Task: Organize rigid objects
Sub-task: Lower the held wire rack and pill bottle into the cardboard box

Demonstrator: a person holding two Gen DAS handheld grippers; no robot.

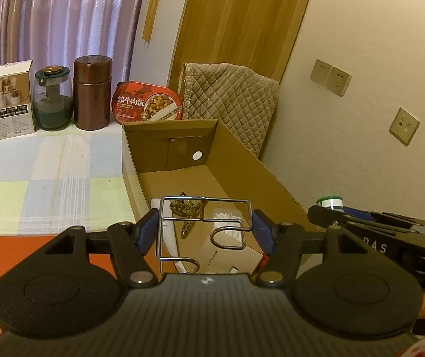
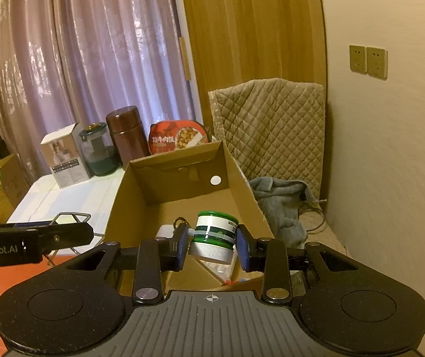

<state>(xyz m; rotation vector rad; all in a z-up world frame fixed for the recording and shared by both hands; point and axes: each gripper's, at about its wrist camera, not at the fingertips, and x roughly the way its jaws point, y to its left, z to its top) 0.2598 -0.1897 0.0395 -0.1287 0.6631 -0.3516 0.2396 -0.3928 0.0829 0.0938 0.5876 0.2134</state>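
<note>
My left claw (image 1: 203, 232), matt black plastic with blue pads, grips a shiny chrome wire rack (image 1: 203, 226). My right claw (image 2: 212, 245) holds a glossy green-and-white plastic jar (image 2: 215, 232) with a ribbed silver lid. At twelve o'clock, a matt cardboard box (image 1: 242, 160). At ten, a glossy brown metal canister (image 1: 92, 92). At one, quilted cloth (image 2: 272, 122).

The red meal box (image 1: 146, 103) at the far end of the table reads "牛肉饭". The left gripper's side (image 2: 31, 245) shows "nRobot.AI"; the right gripper's arm (image 1: 376, 245) shows "DAS".
</note>
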